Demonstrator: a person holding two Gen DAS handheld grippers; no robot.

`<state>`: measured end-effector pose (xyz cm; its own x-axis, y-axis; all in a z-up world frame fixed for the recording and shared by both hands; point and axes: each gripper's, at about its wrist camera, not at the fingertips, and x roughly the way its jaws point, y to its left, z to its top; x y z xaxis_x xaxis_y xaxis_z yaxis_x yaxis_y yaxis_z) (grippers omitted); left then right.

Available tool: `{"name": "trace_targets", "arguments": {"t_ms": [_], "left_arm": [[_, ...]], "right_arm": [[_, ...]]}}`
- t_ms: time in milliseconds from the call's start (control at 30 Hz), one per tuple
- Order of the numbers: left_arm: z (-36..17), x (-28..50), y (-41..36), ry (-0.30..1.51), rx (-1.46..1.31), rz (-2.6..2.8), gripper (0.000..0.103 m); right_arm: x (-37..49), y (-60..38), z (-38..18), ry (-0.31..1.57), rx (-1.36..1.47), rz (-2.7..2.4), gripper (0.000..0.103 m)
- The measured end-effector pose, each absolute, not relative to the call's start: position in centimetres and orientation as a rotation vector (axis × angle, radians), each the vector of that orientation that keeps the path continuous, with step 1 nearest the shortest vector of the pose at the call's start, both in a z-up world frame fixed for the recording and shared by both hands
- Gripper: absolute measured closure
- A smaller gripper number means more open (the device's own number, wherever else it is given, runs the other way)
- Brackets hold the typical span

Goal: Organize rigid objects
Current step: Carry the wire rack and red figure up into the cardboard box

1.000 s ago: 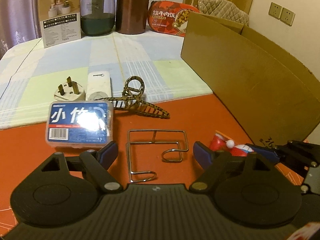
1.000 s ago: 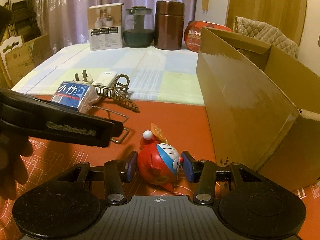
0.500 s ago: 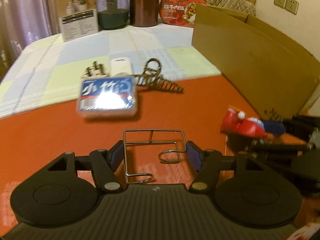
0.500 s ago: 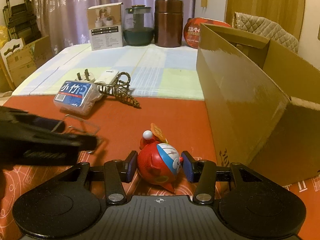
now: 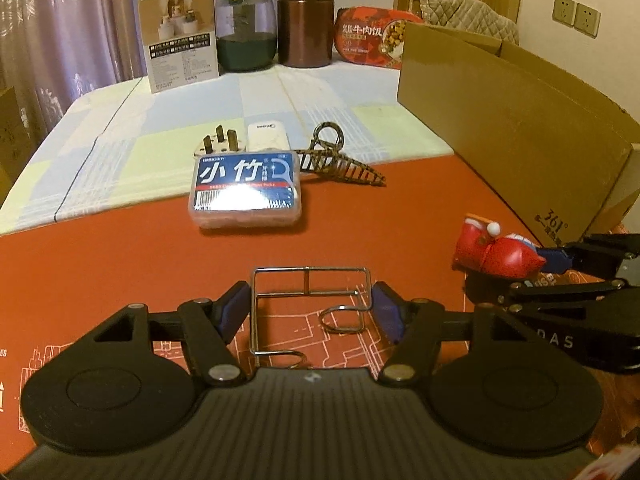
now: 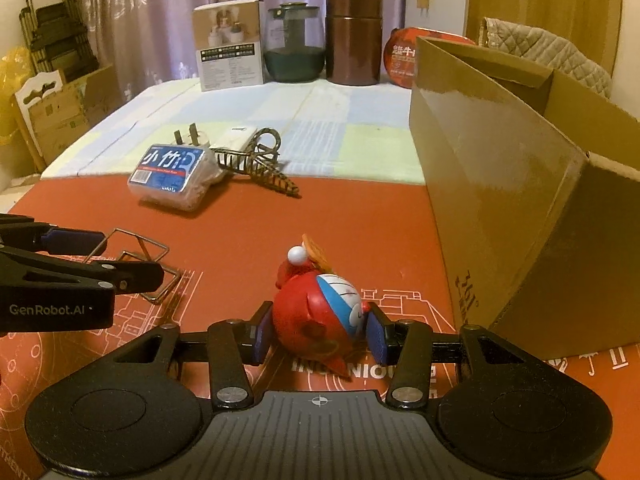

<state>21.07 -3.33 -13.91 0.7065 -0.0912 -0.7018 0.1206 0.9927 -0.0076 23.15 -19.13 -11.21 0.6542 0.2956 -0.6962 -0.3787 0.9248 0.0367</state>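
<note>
Blue-lidded plastic case: "小竹". Cardboard box: "361°". Left tongs body: "GenRobot.AI". Red food tub: "牛肉饭". White adapter: small logo, unreadable.

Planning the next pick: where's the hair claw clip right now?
The hair claw clip lies mid-table where the checked cloth meets the red mat, just right of the blue floss-pick box and the white plug, left of the cardboard box.

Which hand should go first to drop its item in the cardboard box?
Right. Its gripper is shut on the red Doraemon toy, right beside the cardboard box. The left gripper brackets the wire rack, farther from the box, and its grip looks less certain.
</note>
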Motion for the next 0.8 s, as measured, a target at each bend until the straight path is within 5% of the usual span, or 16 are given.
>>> {"name": "trace_targets", "arguments": {"t_ms": [800], "left_arm": [[-13.1, 20.6, -4.1, 0.786, 0.041, -0.119, 0.041]], "right_arm": [[22.3, -19.6, -10.3, 0.766, -0.081, 0.361, 0.06]]}}
